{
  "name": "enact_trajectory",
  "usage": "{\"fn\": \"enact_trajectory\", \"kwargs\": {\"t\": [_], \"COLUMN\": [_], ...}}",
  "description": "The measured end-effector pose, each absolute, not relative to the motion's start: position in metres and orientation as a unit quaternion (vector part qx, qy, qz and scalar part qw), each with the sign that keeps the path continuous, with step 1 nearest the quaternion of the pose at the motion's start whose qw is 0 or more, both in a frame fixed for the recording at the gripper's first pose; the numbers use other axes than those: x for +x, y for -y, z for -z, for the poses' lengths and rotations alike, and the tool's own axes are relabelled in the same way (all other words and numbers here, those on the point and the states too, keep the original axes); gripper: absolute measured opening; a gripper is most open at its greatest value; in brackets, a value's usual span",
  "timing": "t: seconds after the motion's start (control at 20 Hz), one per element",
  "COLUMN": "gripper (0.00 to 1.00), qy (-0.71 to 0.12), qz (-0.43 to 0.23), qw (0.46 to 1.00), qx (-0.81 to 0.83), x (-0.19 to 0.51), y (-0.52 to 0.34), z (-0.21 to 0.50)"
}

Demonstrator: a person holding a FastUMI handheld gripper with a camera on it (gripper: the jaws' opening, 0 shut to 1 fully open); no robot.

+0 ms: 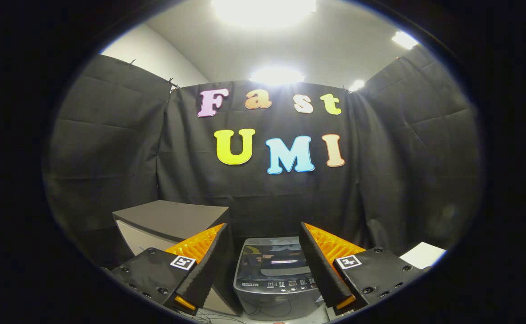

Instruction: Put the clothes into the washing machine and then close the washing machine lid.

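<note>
Gripper (pixel 265 265) held level, fingers spread wide apart, nothing between them, nothing pinched. Washing machine (pixel 274 281) stands straight ahead, seen through the gap between the fingers and a little below their line; it is beyond the tips, not touching them. Its lid (pixel 273 263) lies flat and down over the tub, glossy, with a row of controls along the near front edge. The lid's long axis runs side to side, across the line of the fingers. No clothes can be made out anywhere around the washing machine; whether any are under the lid cannot be told through the reflections. A grey cabinet (pixel 170 220) stands just left of the washing machine and rises higher than it; a white sheet (pixel 423 255) lies to the machine's right, behind the right finger. Cables (pixel 263 310) trail at the foot of the machine. Judgement: a closed lid with no laundry outside fits either clothes already inside and the lid shut, or clothes waiting somewhere out of sight. Either way the machine is dead ahead, centred between both fingers, neither finger nearer.
</note>
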State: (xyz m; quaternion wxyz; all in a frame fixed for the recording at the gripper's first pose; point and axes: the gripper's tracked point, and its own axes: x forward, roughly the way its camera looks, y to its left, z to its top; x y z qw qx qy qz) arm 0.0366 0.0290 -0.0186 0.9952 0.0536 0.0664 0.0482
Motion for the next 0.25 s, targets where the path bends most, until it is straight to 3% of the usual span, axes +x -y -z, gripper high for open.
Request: {"fn": "enact_trajectory", "kwargs": {"t": [0.25], "gripper": [0.97], "qy": [-0.067], "qz": [-0.049], "qw": [0.995], "qx": [0.061], "x": [0.0379], "y": [-0.0356], "z": [0.0186]}}
